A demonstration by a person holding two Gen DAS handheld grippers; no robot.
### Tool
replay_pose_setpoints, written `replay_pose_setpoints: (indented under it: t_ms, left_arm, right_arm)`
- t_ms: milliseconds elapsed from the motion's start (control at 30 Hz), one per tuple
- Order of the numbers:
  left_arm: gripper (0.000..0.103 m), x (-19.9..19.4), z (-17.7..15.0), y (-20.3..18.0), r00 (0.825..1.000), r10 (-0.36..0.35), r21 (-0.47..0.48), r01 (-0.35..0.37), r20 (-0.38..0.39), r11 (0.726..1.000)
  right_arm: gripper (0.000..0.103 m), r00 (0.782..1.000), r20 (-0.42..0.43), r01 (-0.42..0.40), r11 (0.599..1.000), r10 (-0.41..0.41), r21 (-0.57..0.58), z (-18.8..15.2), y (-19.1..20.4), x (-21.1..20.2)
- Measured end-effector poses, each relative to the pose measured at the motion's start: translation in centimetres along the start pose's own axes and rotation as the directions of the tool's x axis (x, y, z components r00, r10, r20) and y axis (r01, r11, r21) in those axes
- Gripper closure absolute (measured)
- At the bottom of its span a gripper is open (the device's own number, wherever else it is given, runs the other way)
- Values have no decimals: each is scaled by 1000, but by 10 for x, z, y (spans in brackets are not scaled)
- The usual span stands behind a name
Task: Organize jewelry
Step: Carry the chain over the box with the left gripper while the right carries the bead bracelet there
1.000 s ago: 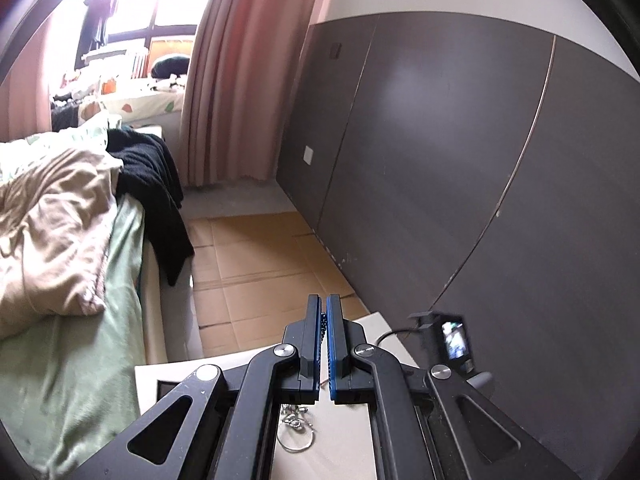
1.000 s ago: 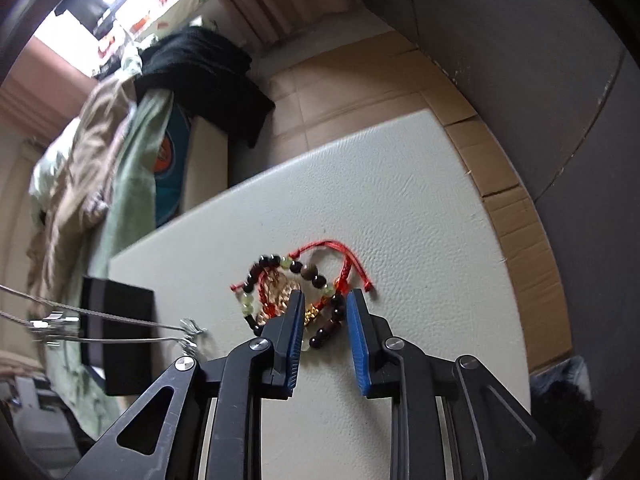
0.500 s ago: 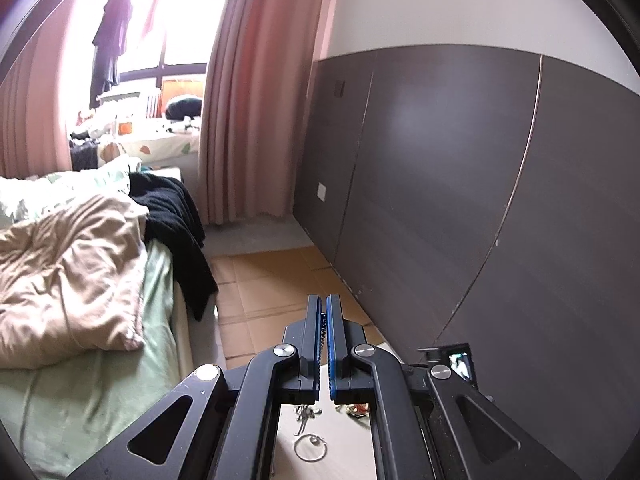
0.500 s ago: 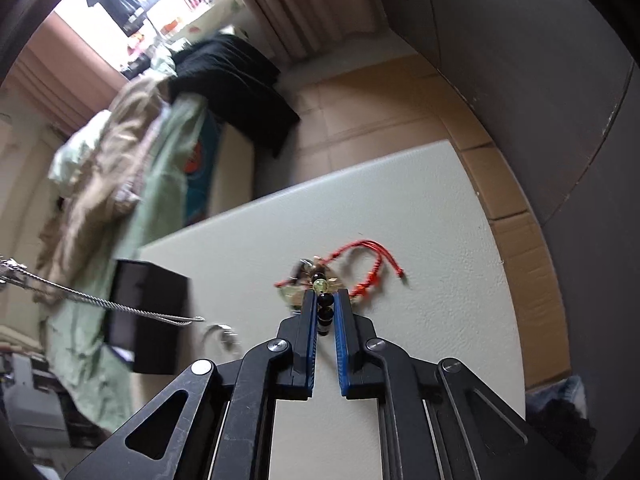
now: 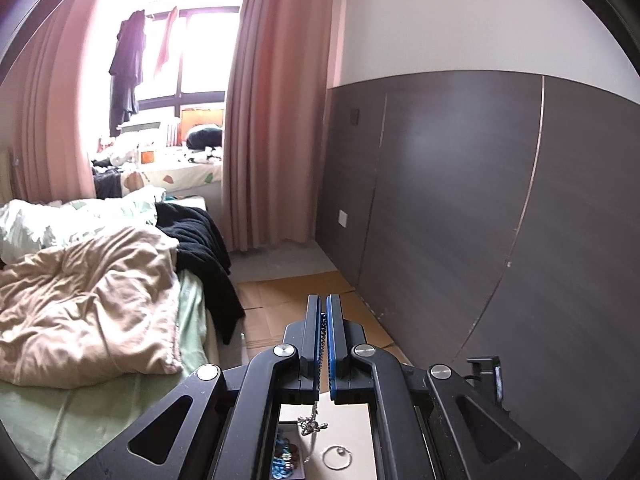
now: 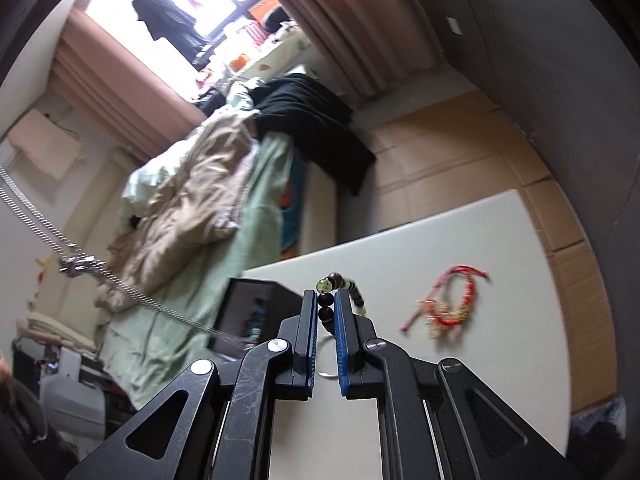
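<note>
A thin silver chain (image 5: 323, 332) is pinched between the closed left gripper (image 5: 323, 308) fingers, while a dark beaded bracelet (image 6: 332, 300) is clamped by the right gripper (image 6: 325, 298) fingers at frame centre above the white tabletop (image 6: 500, 360).

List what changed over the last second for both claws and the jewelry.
The right claw closed on the beaded bracelet and lifted it off the white table, leaving the red cord bracelet behind. The left claw stayed shut on the silver chain, raising it higher.

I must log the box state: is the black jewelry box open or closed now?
Open: the black box shows a dark interior, with blue beads inside.
</note>
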State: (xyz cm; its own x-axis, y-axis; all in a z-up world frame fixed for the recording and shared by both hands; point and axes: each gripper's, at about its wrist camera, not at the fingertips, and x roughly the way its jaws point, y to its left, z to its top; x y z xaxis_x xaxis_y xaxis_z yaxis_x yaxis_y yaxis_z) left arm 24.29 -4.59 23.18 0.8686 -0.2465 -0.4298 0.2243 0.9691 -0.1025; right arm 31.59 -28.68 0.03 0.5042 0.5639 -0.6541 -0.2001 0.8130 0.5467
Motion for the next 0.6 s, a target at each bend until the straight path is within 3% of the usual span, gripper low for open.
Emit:
replay_pose_setpoints:
  t_ms: [267, 600]
  left_arm:
    - [101, 11, -5, 25, 999, 31, -32, -31, -12, 999]
    - [101, 21, -11, 40, 999, 34, -39, -35, -23, 999]
  right_arm:
    - [93, 996, 7, -86, 995, 87, -48, -5, 38, 7]
    - [93, 993, -33, -114, 990, 112, -87, -12, 67, 30]
